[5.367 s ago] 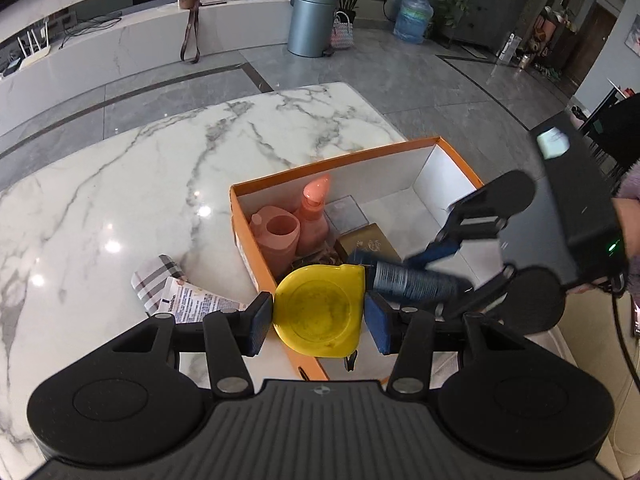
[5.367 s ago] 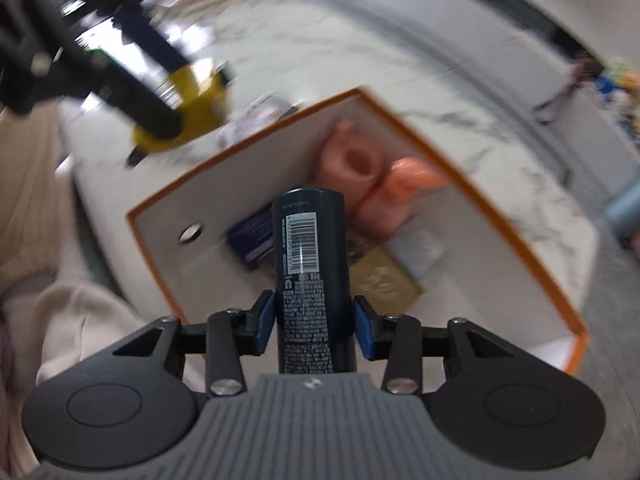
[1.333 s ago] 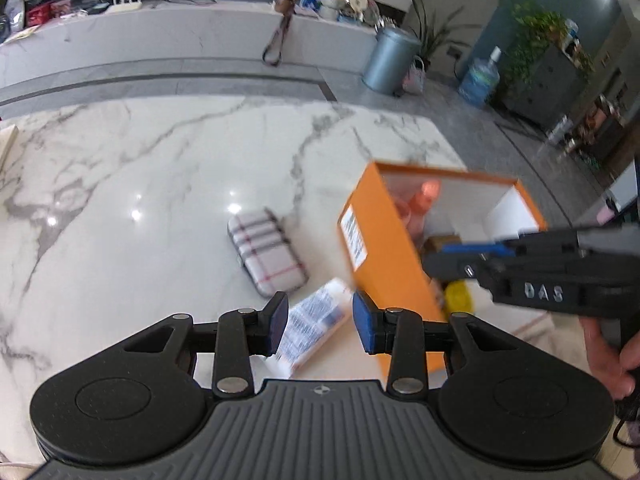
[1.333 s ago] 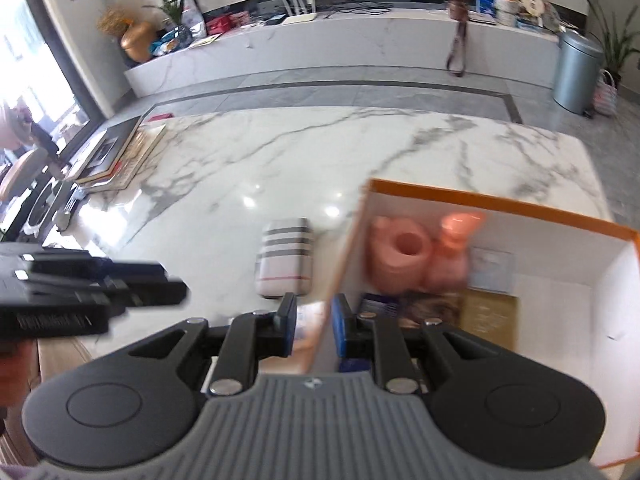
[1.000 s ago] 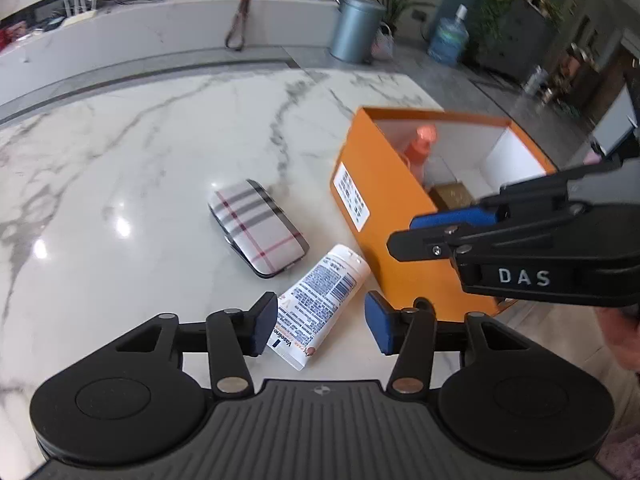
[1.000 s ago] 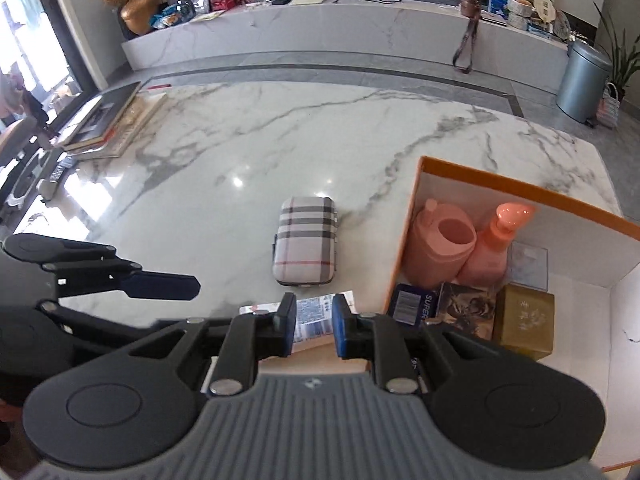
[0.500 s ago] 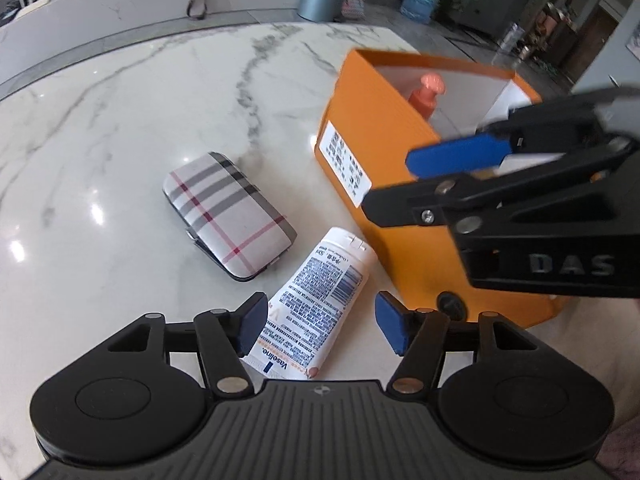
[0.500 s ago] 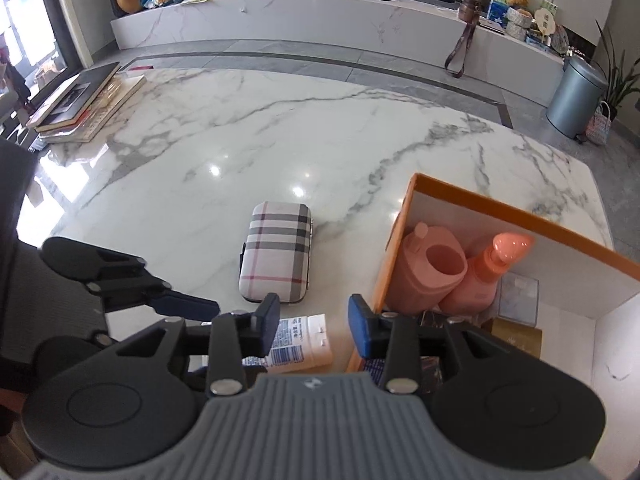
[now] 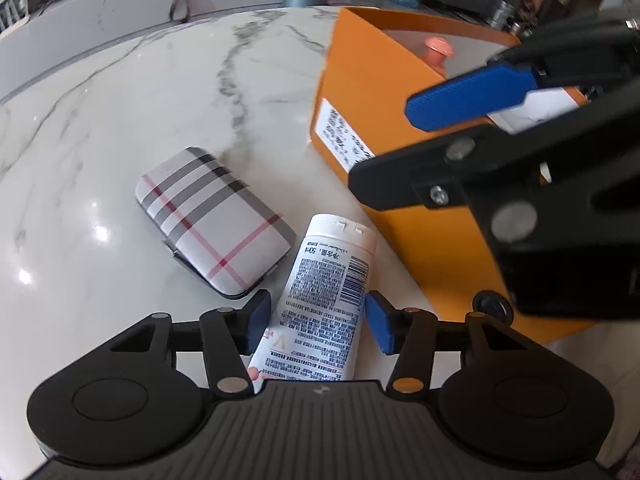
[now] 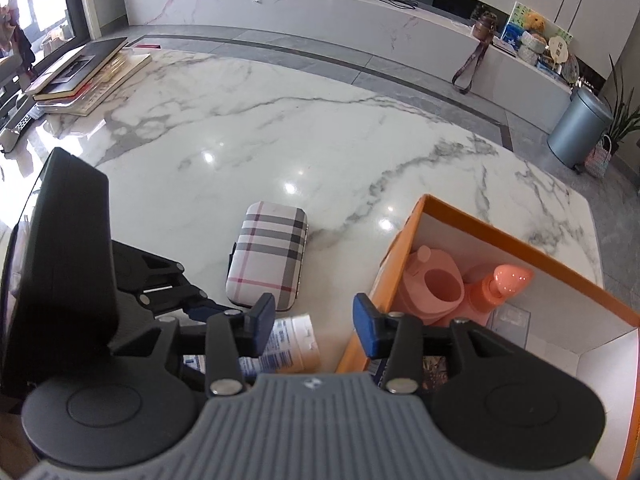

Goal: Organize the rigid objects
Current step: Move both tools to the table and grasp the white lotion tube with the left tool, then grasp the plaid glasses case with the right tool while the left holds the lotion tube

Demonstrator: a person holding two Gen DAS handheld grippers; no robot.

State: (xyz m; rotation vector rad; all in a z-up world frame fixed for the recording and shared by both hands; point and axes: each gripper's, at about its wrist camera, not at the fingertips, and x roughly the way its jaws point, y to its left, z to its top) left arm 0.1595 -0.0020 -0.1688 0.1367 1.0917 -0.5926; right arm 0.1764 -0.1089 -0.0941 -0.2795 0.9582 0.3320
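A white tube (image 9: pixel 324 288) with a barcode lies on the marble table beside the orange box (image 9: pixel 360 80). My left gripper (image 9: pixel 316 320) straddles the tube's lower half. Its jaws are closing, and a thin gap shows at each pad. A plaid case (image 9: pixel 212 220) lies just left of the tube. My right gripper (image 10: pixel 314 316) hovers over the box's near left corner (image 10: pixel 400 256) with its jaws opening and nothing between them. The right wrist view shows the tube (image 10: pixel 296 344) and the plaid case (image 10: pixel 268 256) below it, with the left gripper's fingers (image 10: pixel 168 276) at the left.
Inside the box stand a pink cup (image 10: pixel 436 284), a pink pump bottle (image 10: pixel 500 284) and small boxes. A stack of books (image 10: pixel 80 76) lies at the table's far left. The right gripper's arm (image 9: pixel 540 200) hangs close over the left gripper's right side.
The yellow item and dark can held five seconds ago are gone from the grippers. My left gripper sank onto the tube and its jaws narrowed. The right gripper's jaws widened.
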